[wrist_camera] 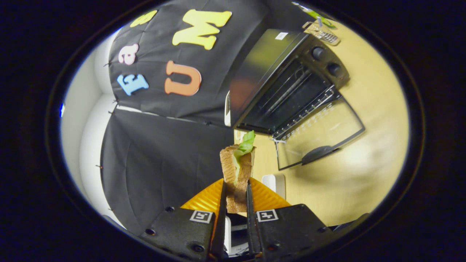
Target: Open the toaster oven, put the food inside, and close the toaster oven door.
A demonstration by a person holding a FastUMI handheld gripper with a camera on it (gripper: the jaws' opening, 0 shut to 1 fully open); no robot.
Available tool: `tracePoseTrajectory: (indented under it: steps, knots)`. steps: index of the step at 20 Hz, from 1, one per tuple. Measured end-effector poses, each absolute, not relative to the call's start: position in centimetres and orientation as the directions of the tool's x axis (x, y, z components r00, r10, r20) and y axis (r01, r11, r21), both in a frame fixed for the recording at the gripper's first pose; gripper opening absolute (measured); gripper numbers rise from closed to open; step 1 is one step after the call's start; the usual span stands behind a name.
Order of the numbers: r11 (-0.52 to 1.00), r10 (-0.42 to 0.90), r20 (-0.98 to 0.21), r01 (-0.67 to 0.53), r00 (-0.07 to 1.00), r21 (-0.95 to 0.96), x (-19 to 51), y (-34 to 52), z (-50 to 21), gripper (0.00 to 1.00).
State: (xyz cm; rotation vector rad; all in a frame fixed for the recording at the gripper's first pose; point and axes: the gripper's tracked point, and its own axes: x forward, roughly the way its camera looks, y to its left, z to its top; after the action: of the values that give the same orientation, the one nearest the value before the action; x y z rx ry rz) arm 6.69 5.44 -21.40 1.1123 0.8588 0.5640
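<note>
Gripper view has everything rolled over on its side, so I read the wooden table (378, 109) as the pale surface running up the right of the scene, with the black booth cloth on the left.

Biggest thing ahead is the black toaster oven (287, 78), far beyond the fingers and to the right. Its glass door (320, 131) is already swung fully down, lying flat out toward me with its dark handle (316, 154) at the near edge. Inside I can make out the wire rack (291, 92), and nothing seems to lie on it. Two control knobs (326, 60) sit on the oven's front panel beside the cavity. Farther off on the table, past the oven, lies a small object that looks like a remote control (322, 34).

My gripper (236, 193) is closed down on the sandwich (238, 171): both fingers press its bread faces, and it stands up between them, with a green lettuce leaf (247, 143) poking out at the far end. The sandwich is off the table and well short of the oven mouth.

So I judge the opening step done and the food picked up. Left for me: carry the sandwich over the door into the cavity, set it on the rack, release, back out, then lift the door shut.
</note>
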Motion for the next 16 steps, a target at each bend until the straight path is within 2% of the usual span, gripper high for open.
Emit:
tracePoseTrajectory:
  steps: [5, 9, 13, 16]
  knots:
    - [0.272, 0.64, -0.241, 0.079, 0.73, 0.959, 10.8, 1.6, -23.6, 0.3]
    - [0.195, 0.535, -0.174, 0.08, 0.827, 0.978, 15.6, 0.3, -26.3, 0.3]
    - [0.198, 0.421, -0.126, 0.044, 0.898, 0.979, 20.8, 1.0, -28.8, 0.3]
    - [0.116, 0.354, -0.071, 0.031, 0.933, 0.993, 24.3, 2.3, -29.6, 0.3]
